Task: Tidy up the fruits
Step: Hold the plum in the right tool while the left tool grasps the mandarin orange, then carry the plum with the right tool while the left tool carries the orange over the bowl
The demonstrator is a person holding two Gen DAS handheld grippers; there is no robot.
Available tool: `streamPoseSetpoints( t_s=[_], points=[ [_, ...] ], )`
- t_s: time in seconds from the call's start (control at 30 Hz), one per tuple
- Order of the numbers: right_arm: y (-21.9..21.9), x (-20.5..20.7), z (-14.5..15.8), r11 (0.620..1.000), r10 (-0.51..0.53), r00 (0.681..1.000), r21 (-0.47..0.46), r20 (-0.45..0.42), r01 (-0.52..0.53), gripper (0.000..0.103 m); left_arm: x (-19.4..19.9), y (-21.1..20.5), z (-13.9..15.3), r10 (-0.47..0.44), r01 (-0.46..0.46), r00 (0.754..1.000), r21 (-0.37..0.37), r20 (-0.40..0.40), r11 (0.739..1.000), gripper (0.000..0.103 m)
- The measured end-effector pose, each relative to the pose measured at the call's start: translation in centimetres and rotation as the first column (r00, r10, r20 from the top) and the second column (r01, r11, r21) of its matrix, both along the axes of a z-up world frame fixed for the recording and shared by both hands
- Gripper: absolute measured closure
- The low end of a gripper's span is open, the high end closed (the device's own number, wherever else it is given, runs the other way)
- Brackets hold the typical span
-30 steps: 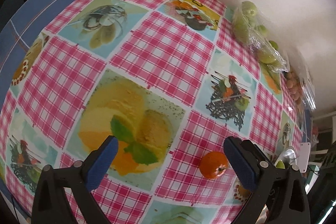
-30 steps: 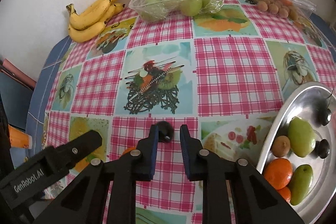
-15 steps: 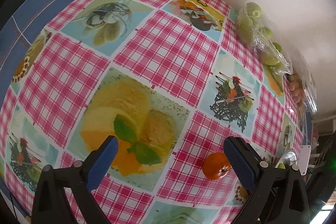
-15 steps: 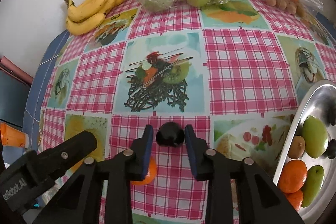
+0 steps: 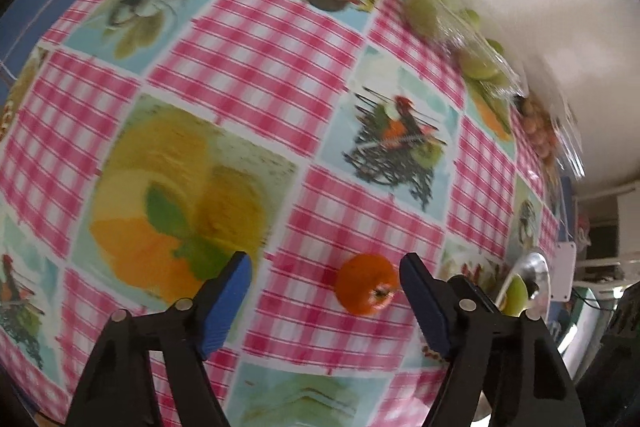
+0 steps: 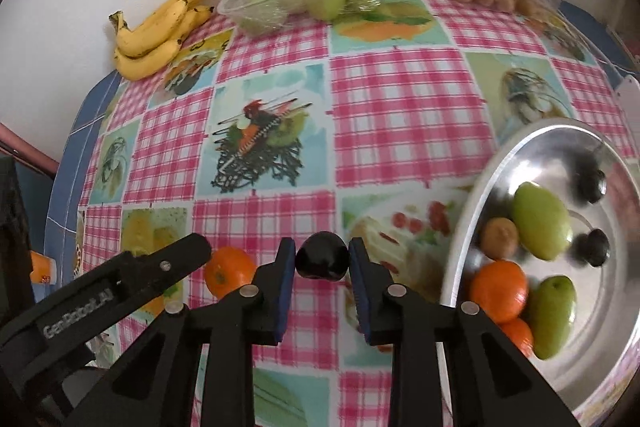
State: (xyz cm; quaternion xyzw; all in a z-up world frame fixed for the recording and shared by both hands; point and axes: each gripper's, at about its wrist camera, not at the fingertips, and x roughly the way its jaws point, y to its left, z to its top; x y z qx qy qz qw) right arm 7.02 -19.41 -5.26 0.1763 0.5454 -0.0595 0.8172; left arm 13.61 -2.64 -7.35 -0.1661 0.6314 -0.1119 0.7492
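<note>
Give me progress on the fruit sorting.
Done: the round metal tray already holds green fruits, oranges, a brown fruit and two dark ones. In hand: the right tongs grip a dark round plum-like fruit; the left tongs are closing around a loose orange tangerine, not yet pinched. Left: yellow bananas and bagged fruit by the wall.

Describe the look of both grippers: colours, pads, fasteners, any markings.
Both are black plastic two-finger clamps with angular, cut-out arms, silver rivets and blue rectangular pads: left gripper, right gripper. White GenRobot.AI lettering marks the left gripper's arm in the right wrist view. No cables, sleeves or hands visible.
</note>
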Motion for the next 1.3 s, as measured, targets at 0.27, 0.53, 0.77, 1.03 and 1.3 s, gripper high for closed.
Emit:
streamPoseSetpoints(
  t_s=[0.27, 0.53, 0.77, 1.03, 1.3],
  points=[
    [-0.5, -1.2, 0.7, 1.000, -0.004, 1.000, -0.011, -0.004, 0.004, 0.075, -0.8, -1.9, -0.6, -0.061, 0.060, 0.998, -0.031, -0.021, 0.998, 0.058],
    [-1.0, -1.9, 1.5, 1.000, -0.016, 1.000, -0.003, 0.015, 0.016, 0.075, -1.0, -2.5, -0.1, -0.070, 0.070, 0.998, -0.028, 0.005, 0.997, 0.065],
    [-1.7, -2.6, 2.4, 1.000, -0.030, 0.999, 0.003, 0.035, 0.030, 0.075, -1.5, -1.9, 1.7, -0.080, 0.081, 0.996, -0.040, 0.029, 0.996, 0.065],
    [-6.8, -4.8, 3.2, 0.987, -0.162, 0.986, -0.006, 0.038, 0.163, 0.075, -2.7, -4.9, 4.6, -0.163, 0.169, 0.981, -0.051, 0.108, 0.984, 0.065],
    [-13.6, -8.4, 3.4, 0.943, -0.328, 0.945, -0.058, -0.003, 0.327, 0.075, -6.7, -12.0, 5.7, -0.354, 0.363, 0.924, -0.048, 0.142, 0.930, 0.065]
  ],
)
